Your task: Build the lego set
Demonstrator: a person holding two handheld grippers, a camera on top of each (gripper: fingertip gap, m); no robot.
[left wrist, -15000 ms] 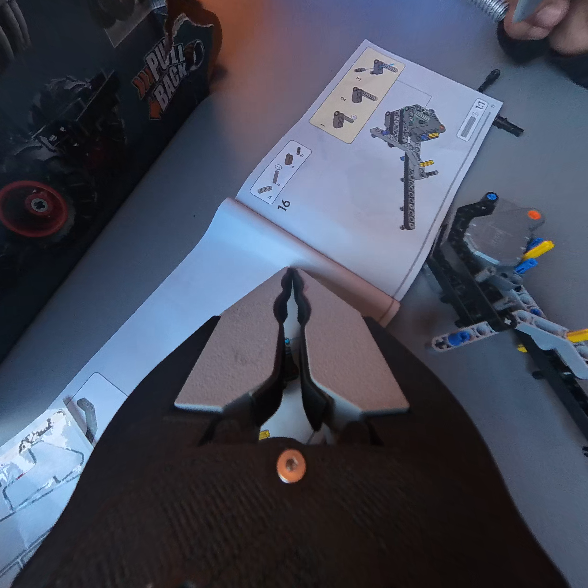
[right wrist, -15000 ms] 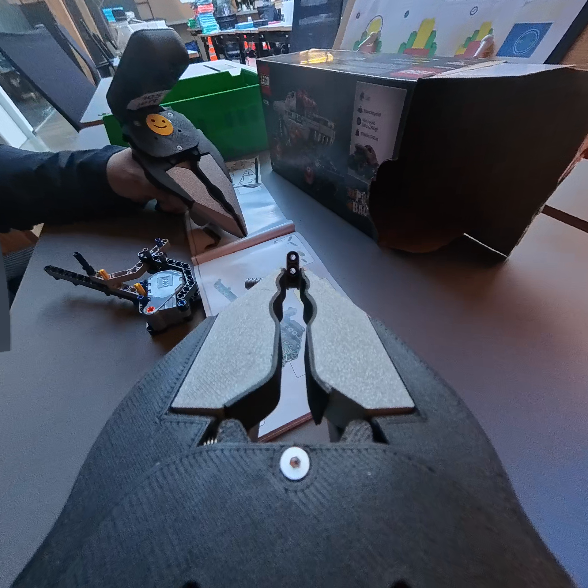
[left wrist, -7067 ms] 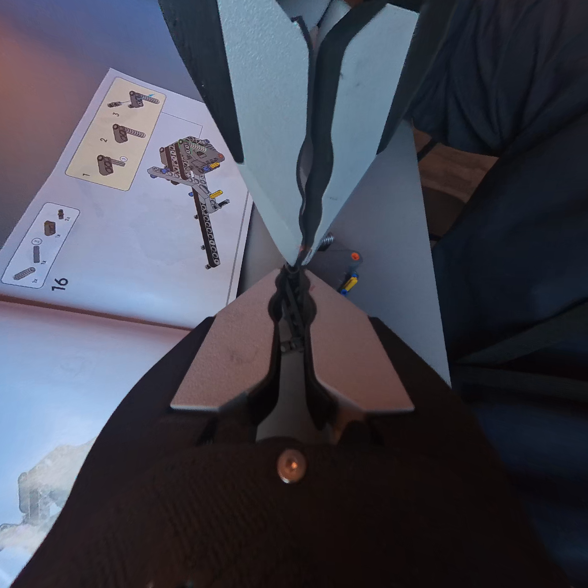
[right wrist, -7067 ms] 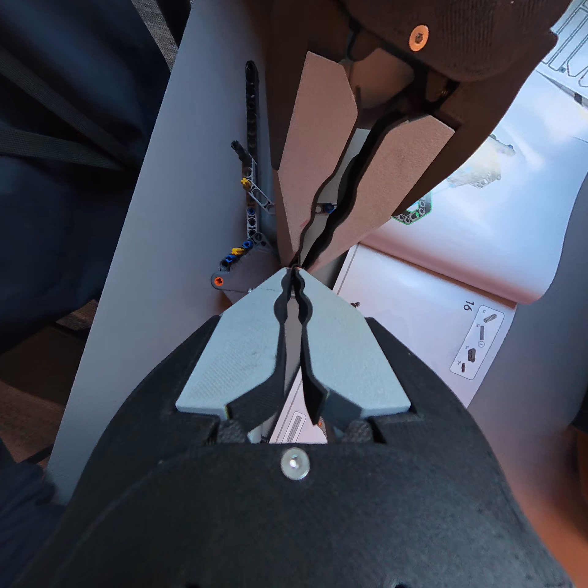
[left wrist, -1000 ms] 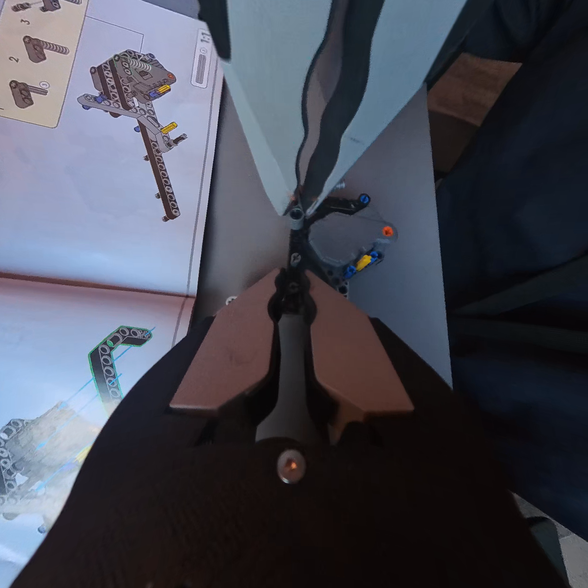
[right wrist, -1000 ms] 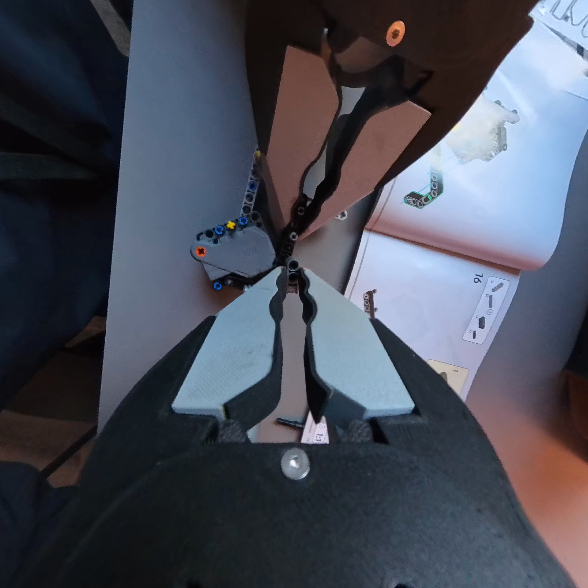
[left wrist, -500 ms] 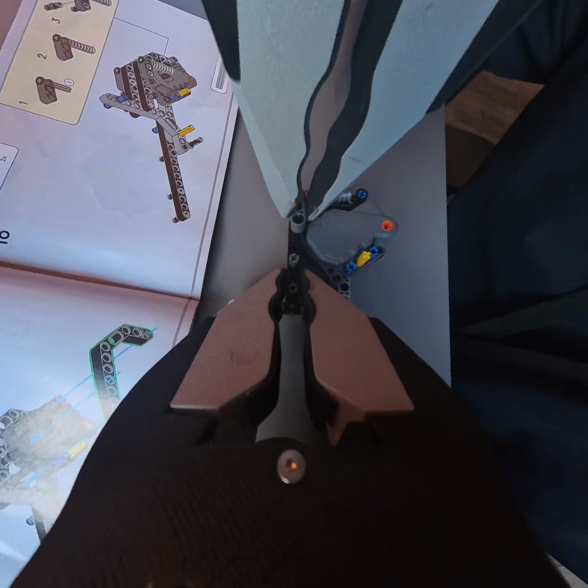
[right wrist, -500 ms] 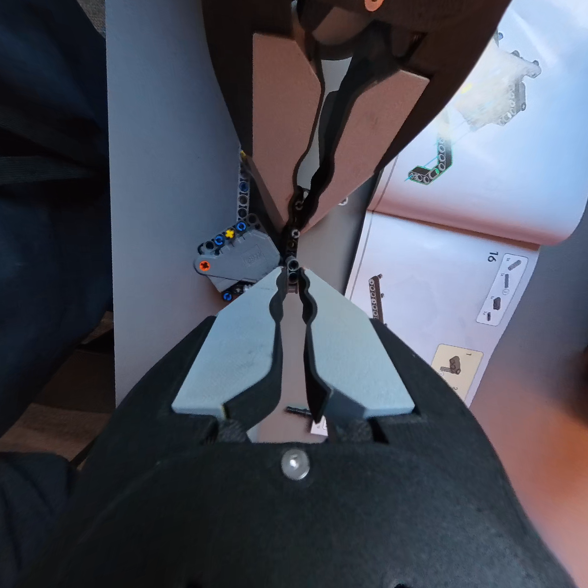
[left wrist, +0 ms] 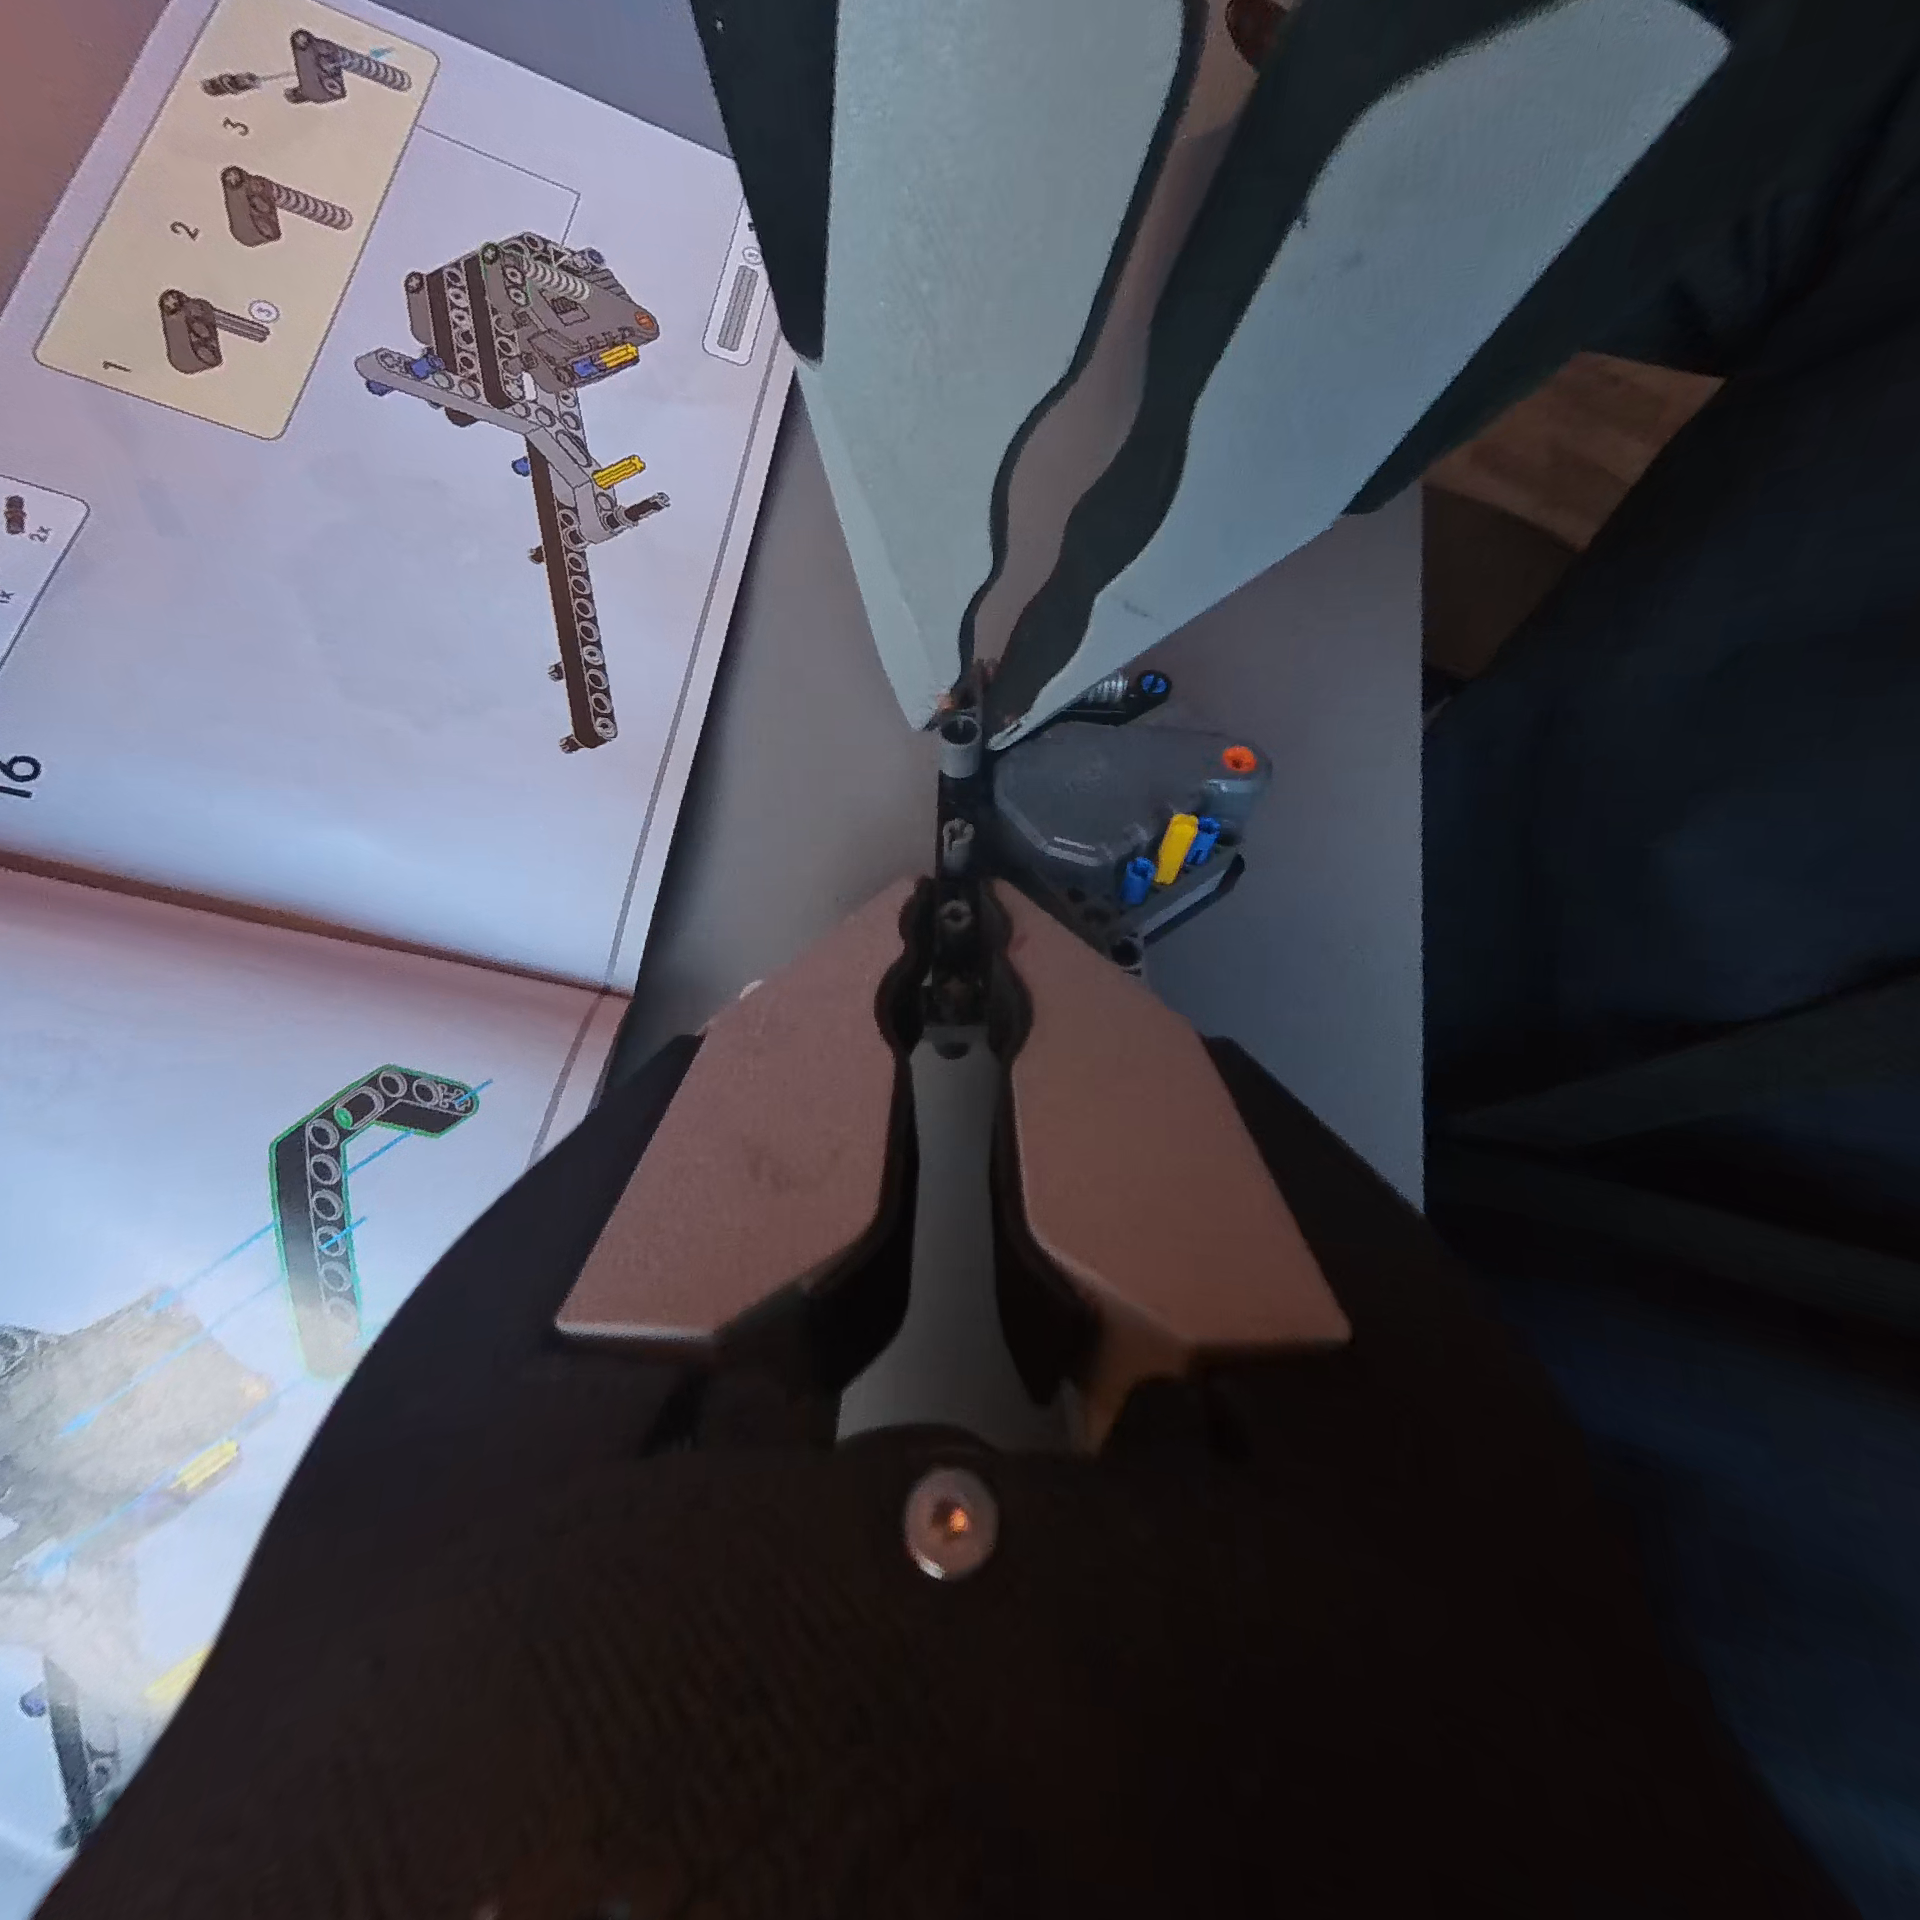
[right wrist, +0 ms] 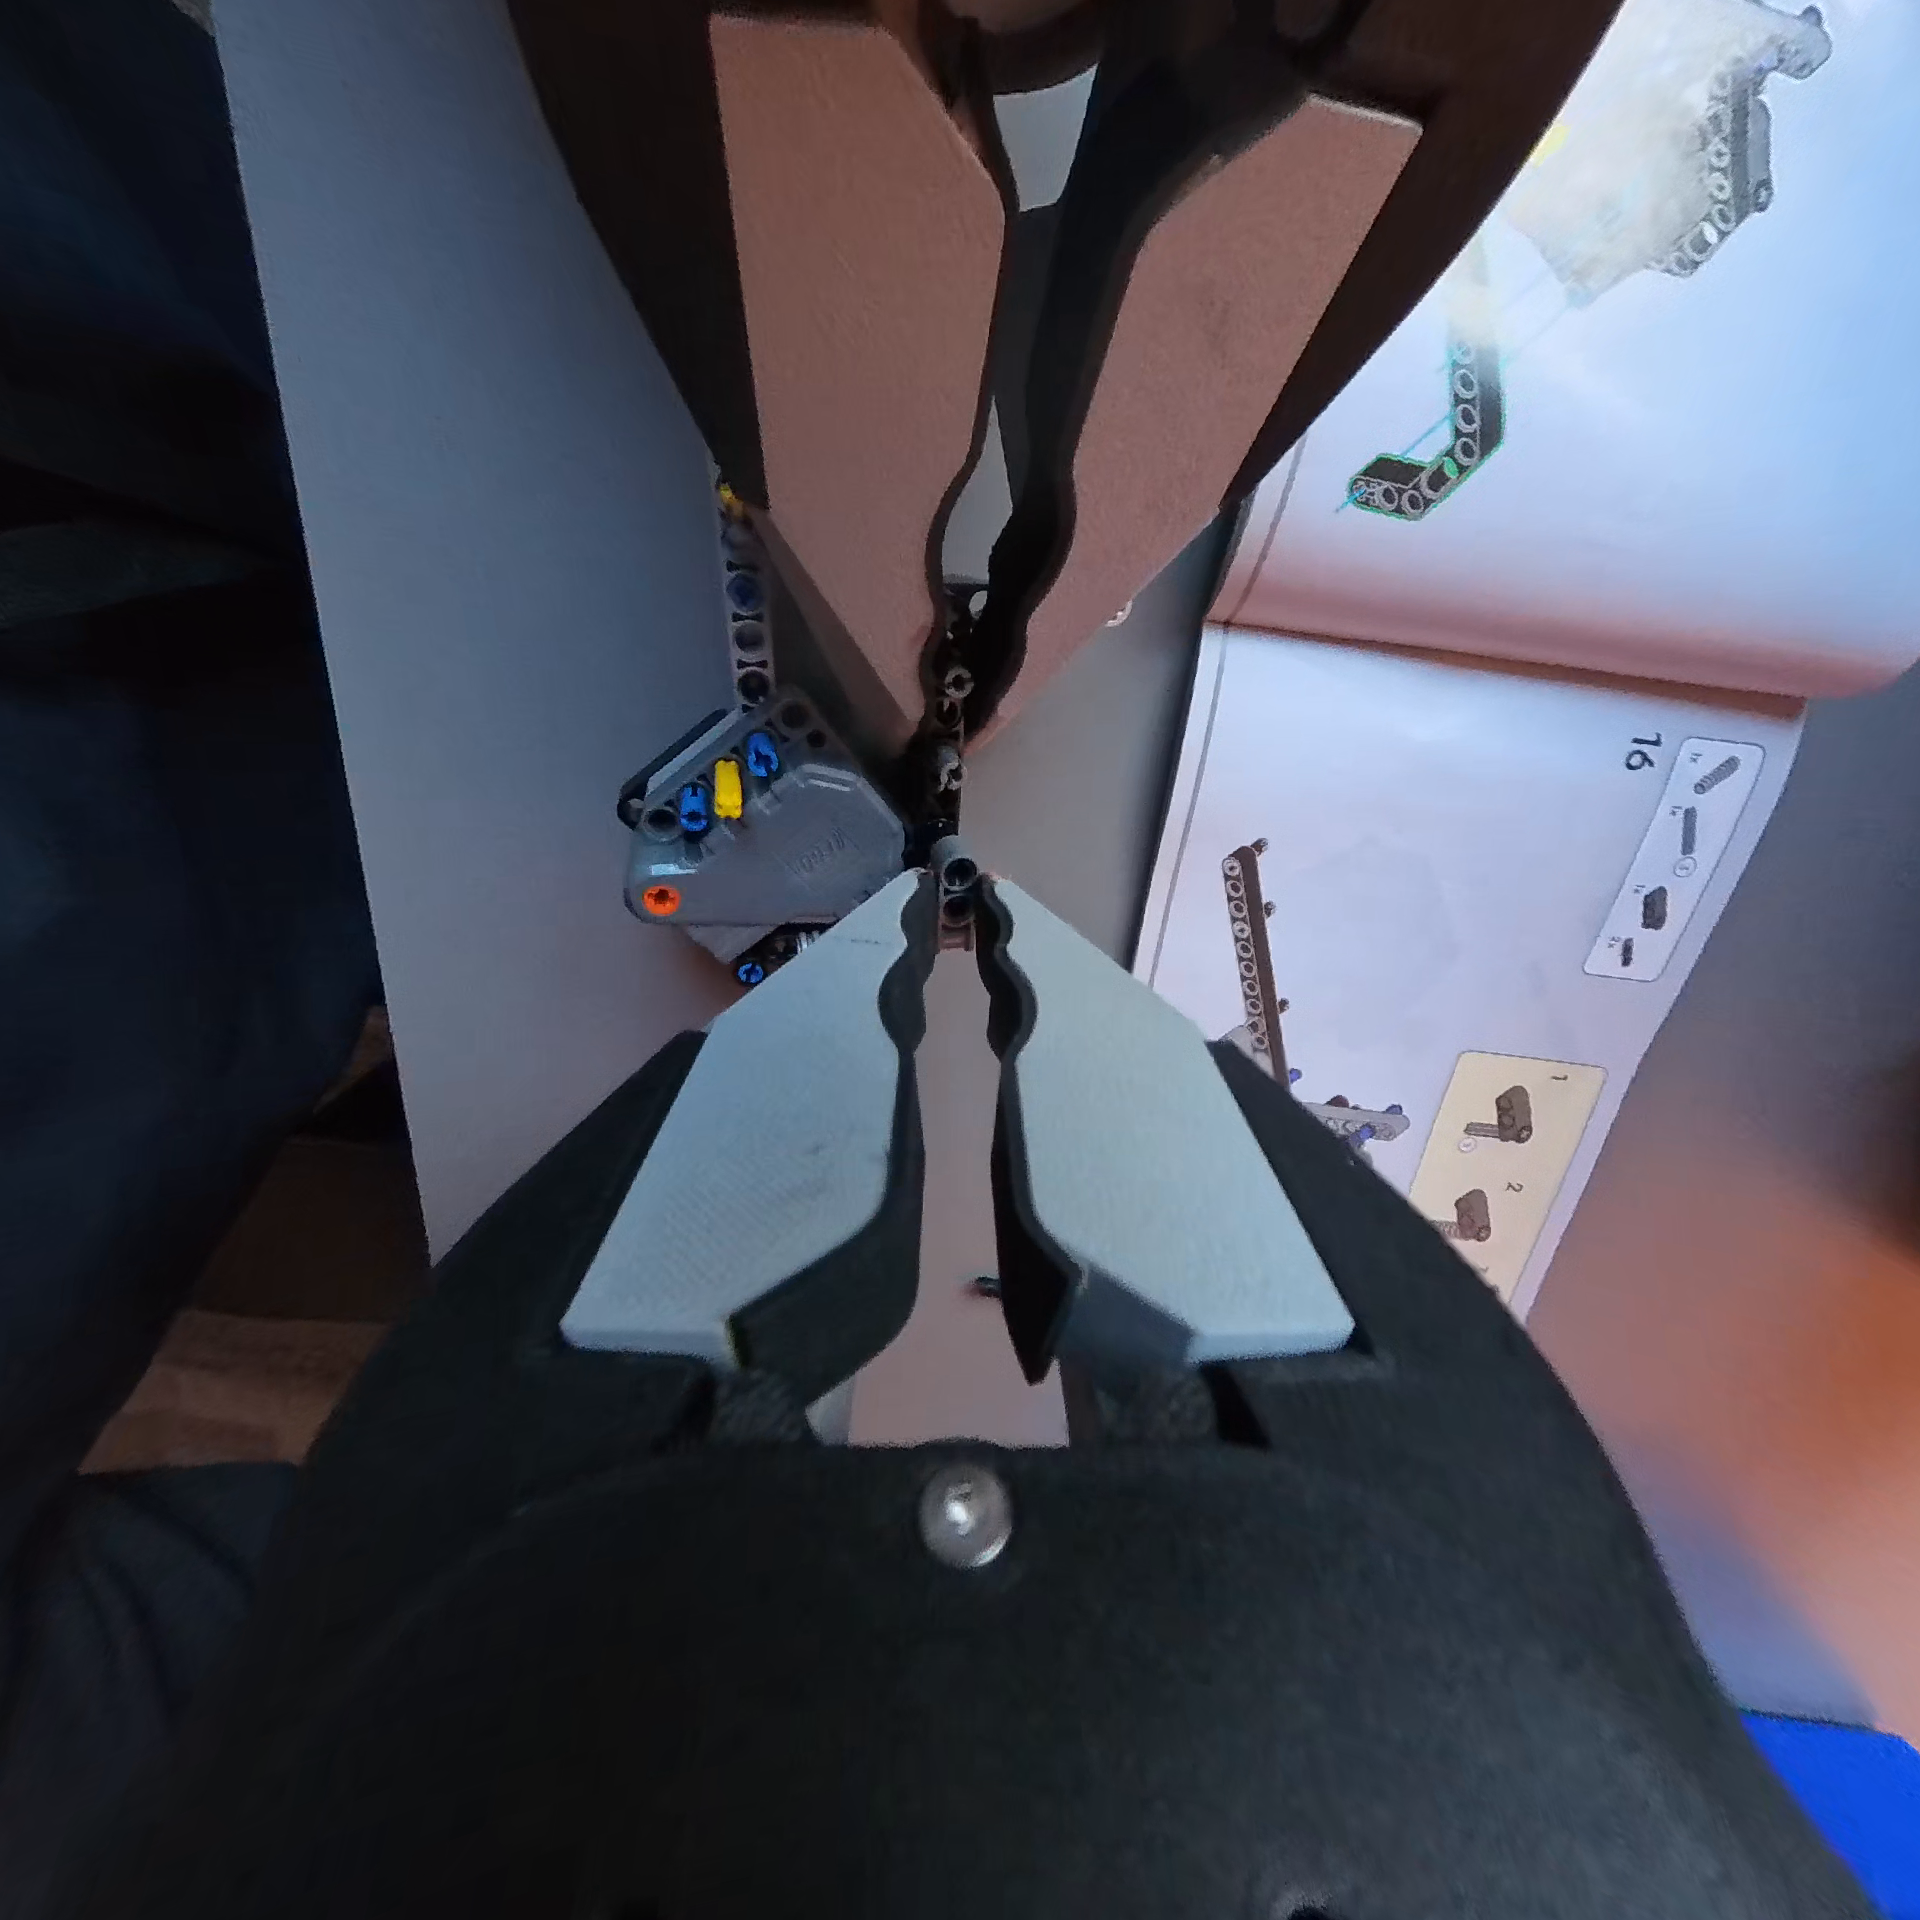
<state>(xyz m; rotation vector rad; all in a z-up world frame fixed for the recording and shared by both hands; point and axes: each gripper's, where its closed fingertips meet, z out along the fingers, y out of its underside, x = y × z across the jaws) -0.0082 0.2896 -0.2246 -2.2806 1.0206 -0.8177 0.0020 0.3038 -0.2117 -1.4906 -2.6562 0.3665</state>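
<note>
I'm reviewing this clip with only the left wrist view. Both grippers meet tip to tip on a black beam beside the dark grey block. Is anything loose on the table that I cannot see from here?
Observer: Yes. The right wrist view shows a small black pin lying loose on the table. It is seen through the gap behind the tips of the right gripper, which is shut on a grey connector.
Operator: Does the build reach past the dark grey block?
Observer: Yes. A light grey holed beam with a blue pin runs on from the dark grey block. It passes behind the left gripper, which is shut on the black beam.
</note>
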